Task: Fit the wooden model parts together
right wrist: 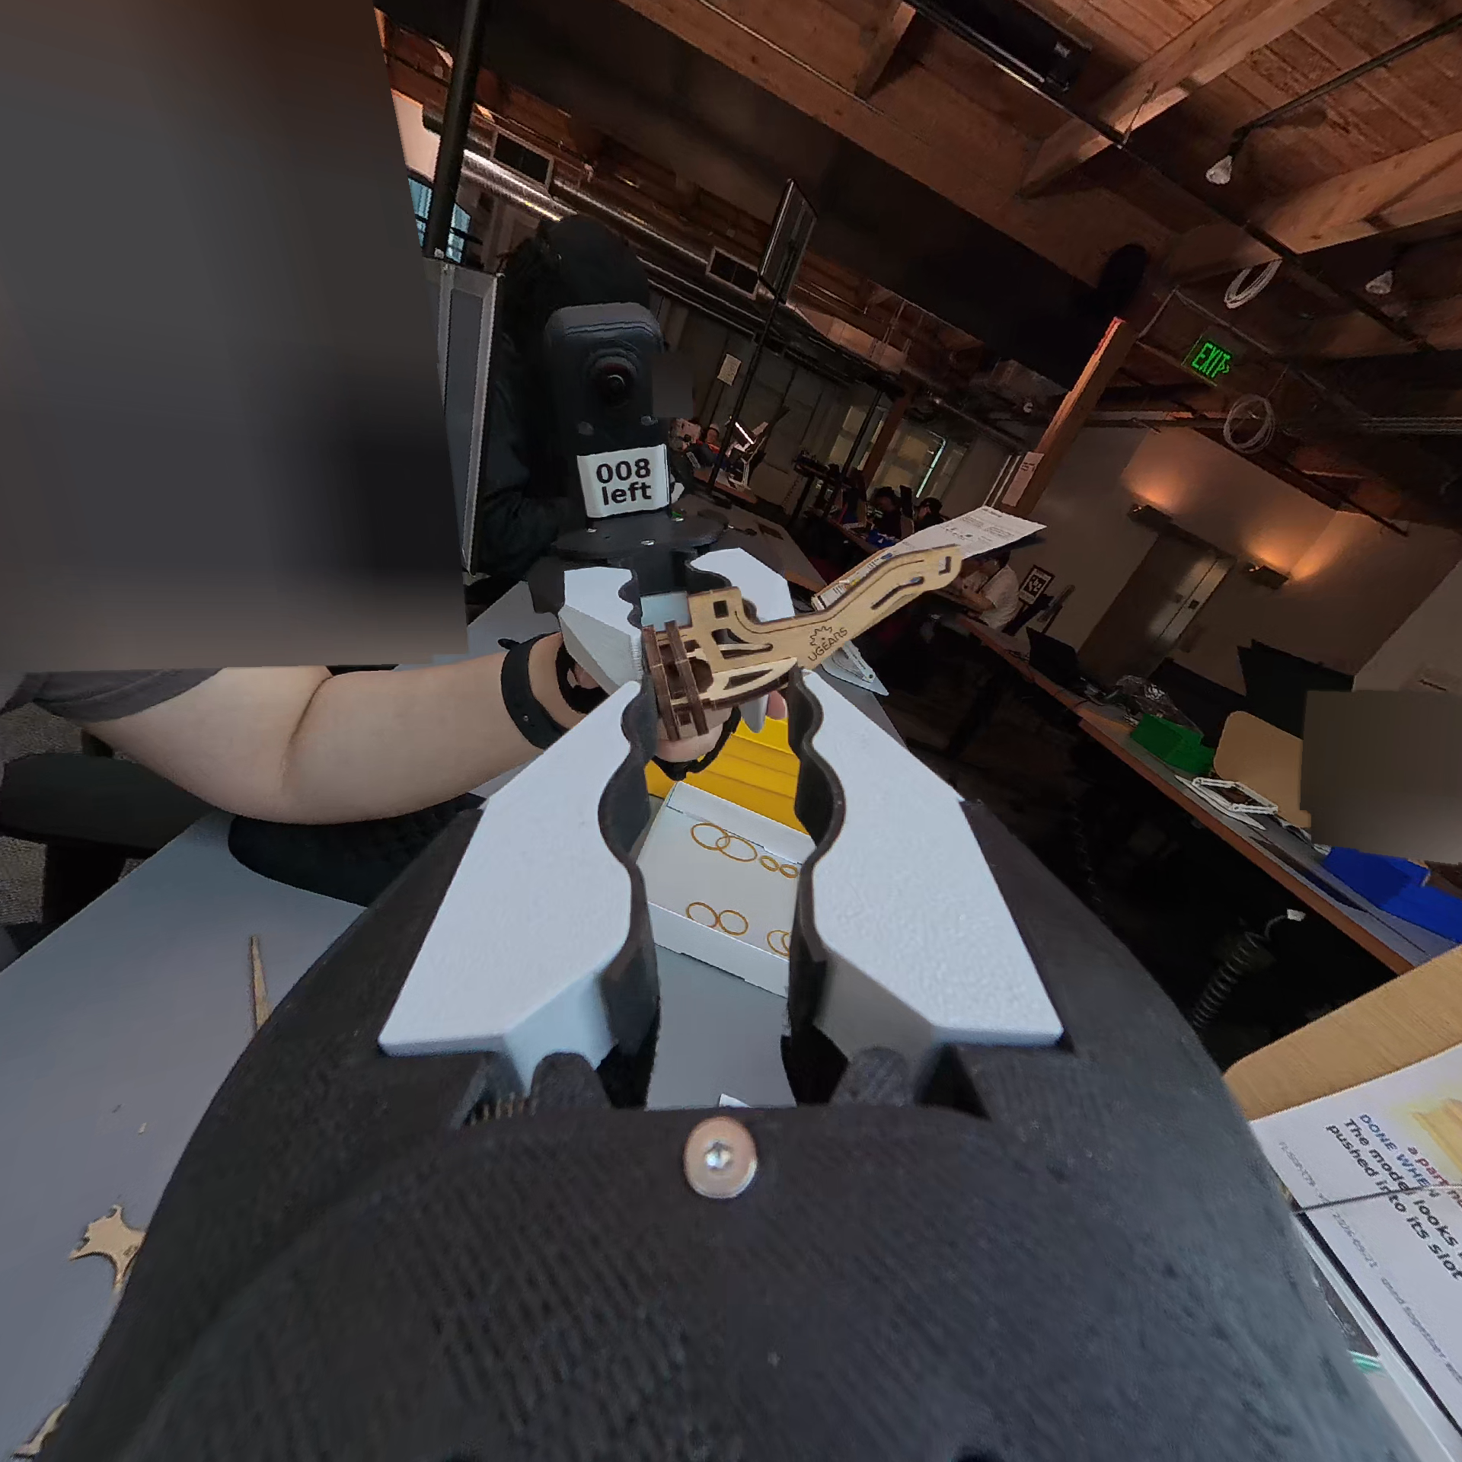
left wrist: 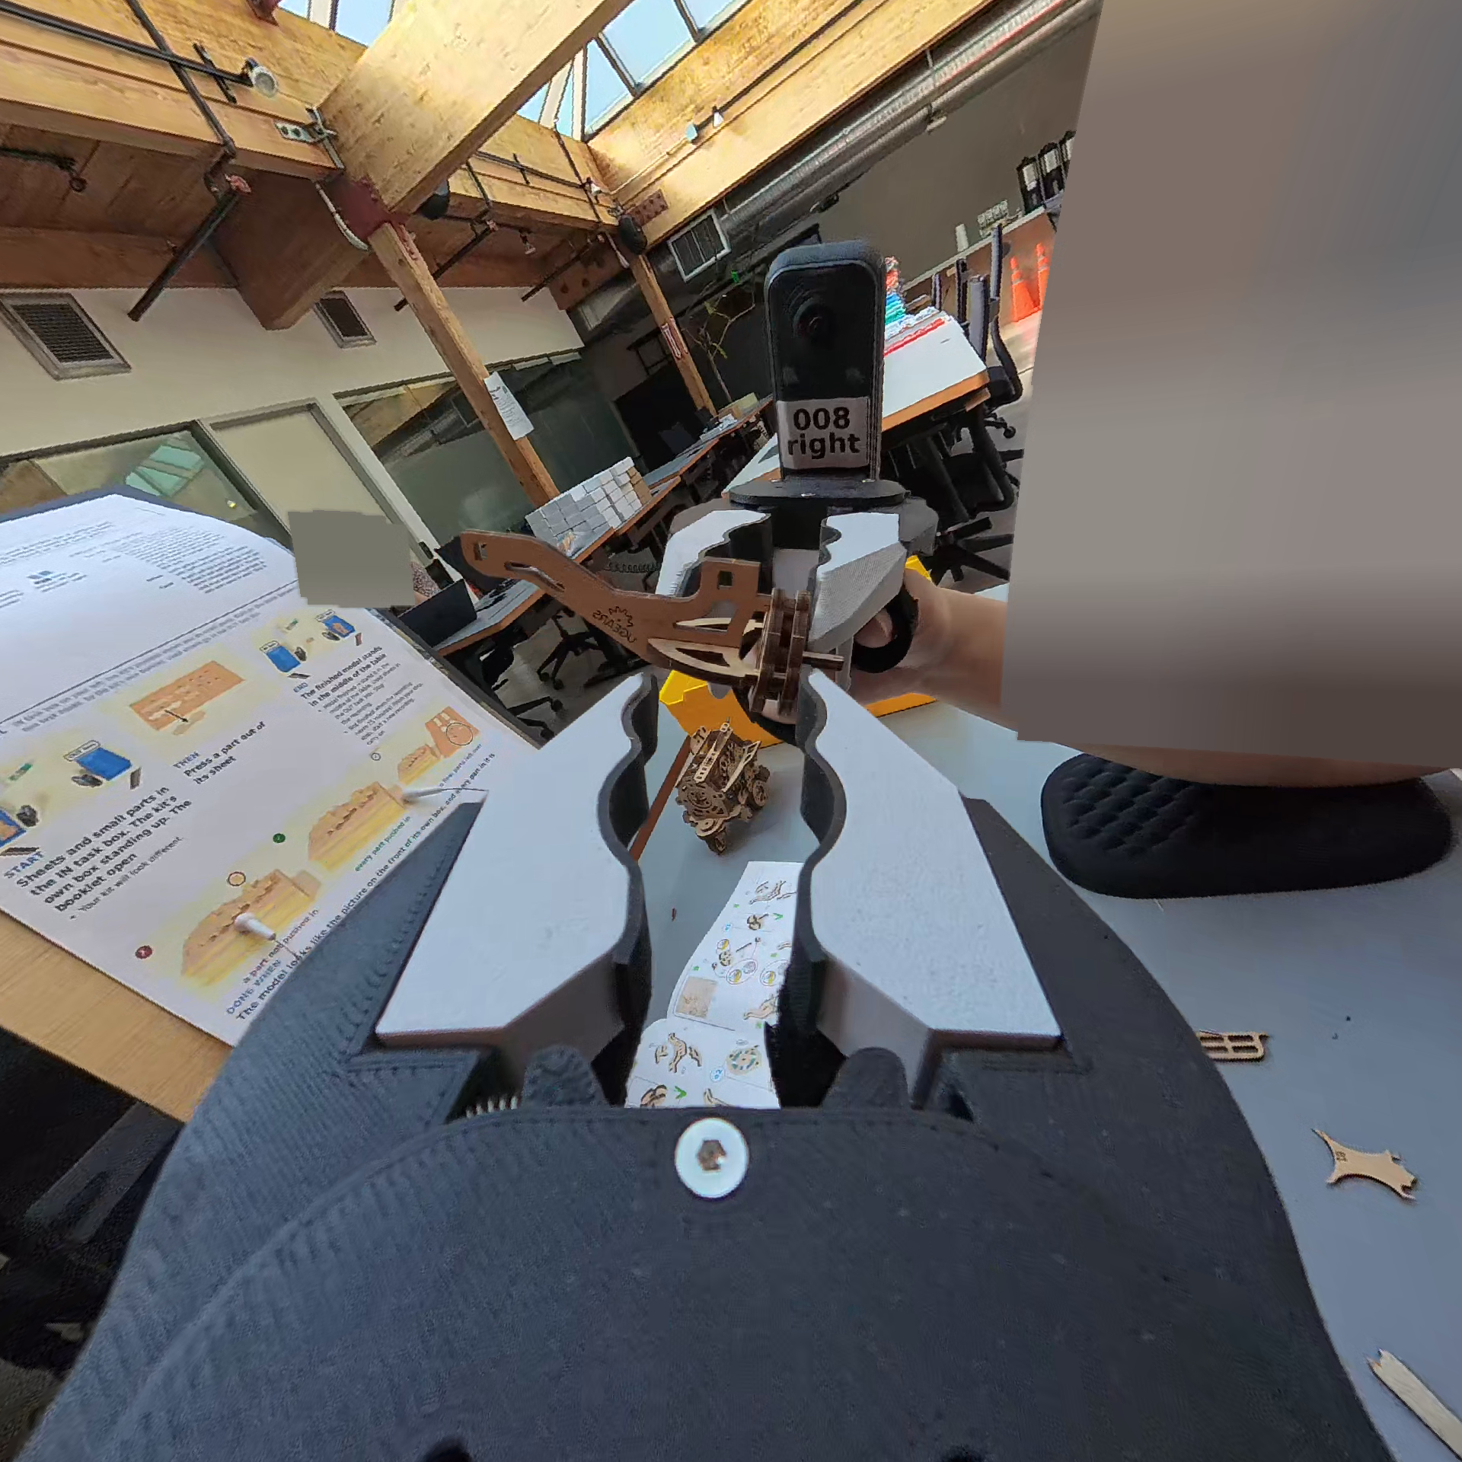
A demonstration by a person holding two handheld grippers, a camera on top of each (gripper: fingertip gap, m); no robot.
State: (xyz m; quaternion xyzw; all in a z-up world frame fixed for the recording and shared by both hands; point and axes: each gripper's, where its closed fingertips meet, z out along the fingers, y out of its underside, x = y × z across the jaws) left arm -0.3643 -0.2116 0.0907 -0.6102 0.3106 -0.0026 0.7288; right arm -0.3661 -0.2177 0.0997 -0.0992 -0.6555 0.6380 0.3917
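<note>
A wooden lever arm (left wrist: 633, 613) with a stack of small discs (left wrist: 779, 657) at one end is held up in the air between my two grippers, which face each other tip to tip. My left gripper (left wrist: 729, 688) has its fingers set wide, and the disc end spans the gap and touches its right finger. My right gripper (right wrist: 712, 692) is set equally wide around the same disc end (right wrist: 676, 680), with the arm (right wrist: 831, 625) sticking out to the upper right. A partly built wooden model (left wrist: 724, 783) stands on the table below.
An assembly booklet (left wrist: 736, 973) lies on the grey table (left wrist: 1266, 989) under my left gripper. A printed instruction sheet (left wrist: 198, 751) is at the left. A yellow box (right wrist: 751, 759) and a white tray with rubber bands (right wrist: 736, 886) sit below. Also there: a black pad (left wrist: 1242, 823) and wood scraps (left wrist: 1369, 1171). The tips of both grippers are at nearly the same place.
</note>
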